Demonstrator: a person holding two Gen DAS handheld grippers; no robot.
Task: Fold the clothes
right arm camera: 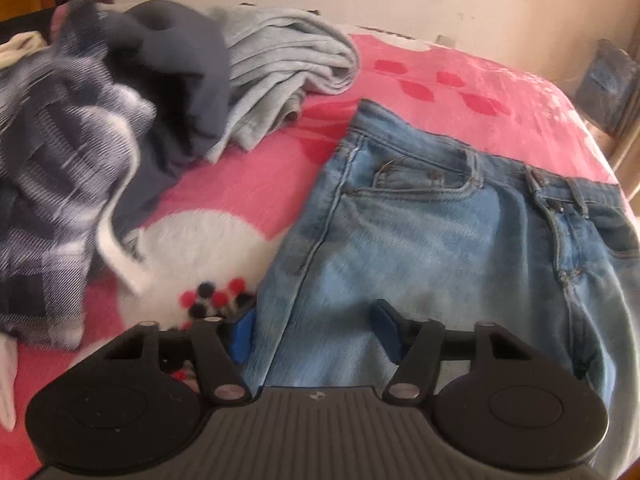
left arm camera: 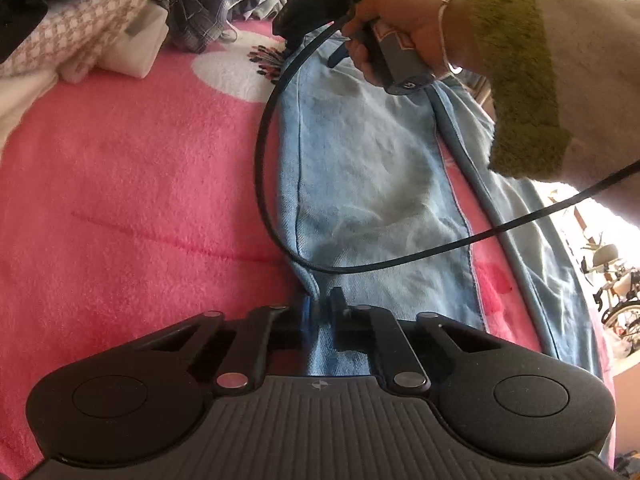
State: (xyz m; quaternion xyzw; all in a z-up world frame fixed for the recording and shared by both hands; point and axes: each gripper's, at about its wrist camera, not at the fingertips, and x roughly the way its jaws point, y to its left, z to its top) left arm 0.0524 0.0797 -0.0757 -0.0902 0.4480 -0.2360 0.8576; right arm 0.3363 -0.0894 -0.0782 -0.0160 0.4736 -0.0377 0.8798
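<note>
A pair of light-blue jeans (left arm camera: 372,184) lies flat on a bed covered by a pink blanket (left arm camera: 140,200), its long axis running away from the left hand-held gripper (left arm camera: 320,320), which is clenched on the hem of one leg at the near end. At the far end the right hand-held gripper (right arm camera: 316,328), gripped by a hand (left arm camera: 400,28) in a fuzzy green-cuffed sleeve (left arm camera: 524,80), stands released with its blue pads straddling the denim's left edge just below the waistband and front pocket (right arm camera: 424,188). Plaid, dark and grey garments (right arm camera: 132,120) lie heaped beside.
</note>
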